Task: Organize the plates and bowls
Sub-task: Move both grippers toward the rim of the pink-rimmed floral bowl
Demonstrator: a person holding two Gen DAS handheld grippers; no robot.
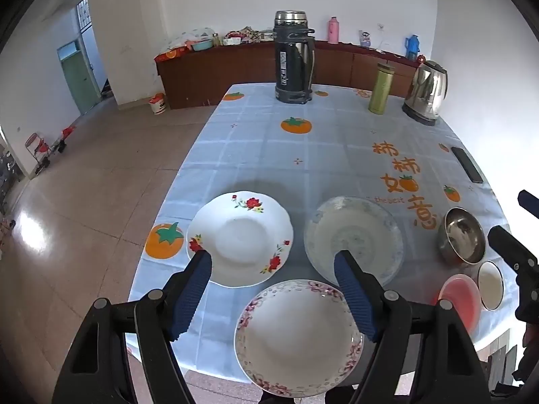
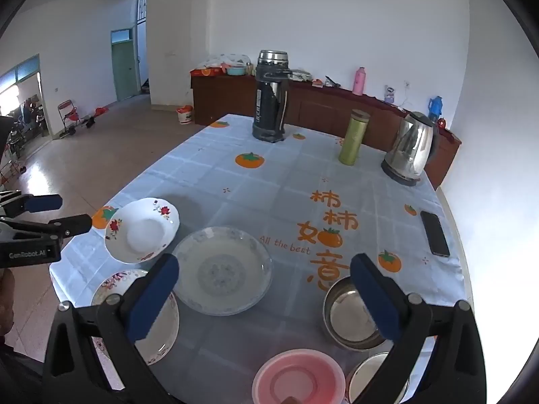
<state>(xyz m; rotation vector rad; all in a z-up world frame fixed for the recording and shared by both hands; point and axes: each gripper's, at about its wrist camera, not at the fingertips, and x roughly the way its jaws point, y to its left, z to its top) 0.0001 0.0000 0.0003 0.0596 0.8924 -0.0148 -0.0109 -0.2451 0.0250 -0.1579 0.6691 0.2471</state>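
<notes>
Nearest you, the purple-rimmed plate (image 1: pixel 298 336) sits at the table's front edge (image 1: pixel 161 353), part of its rim overhanging; it is empty and lies between the fingers of your left gripper (image 1: pixel 274 266), whose jaws stand wide apart, clamped on nothing. At 11 o'clock from it rests the red-flowered plate (image 1: pixel 240 238), at 1 o'clock the blue-patterned plate (image 1: pixel 353 239); both are empty, face up, close but apart.

Your right gripper (image 2: pixel 264 267) also stands apart and holds nothing. Below it, the pink bowl (image 2: pixel 299 378) is at 6 o'clock, the steel bowl (image 2: pixel 350 314) at 4, a white bowl (image 2: pixel 374 378) just beside both; all look empty.

Open cloth lies at 12 o'clock up to the flask (image 2: pixel 271 96), green bottle (image 2: pixel 353 138) and kettle (image 2: pixel 409 148); a phone (image 2: pixel 434 233) lies lengthwise along the right edge.
</notes>
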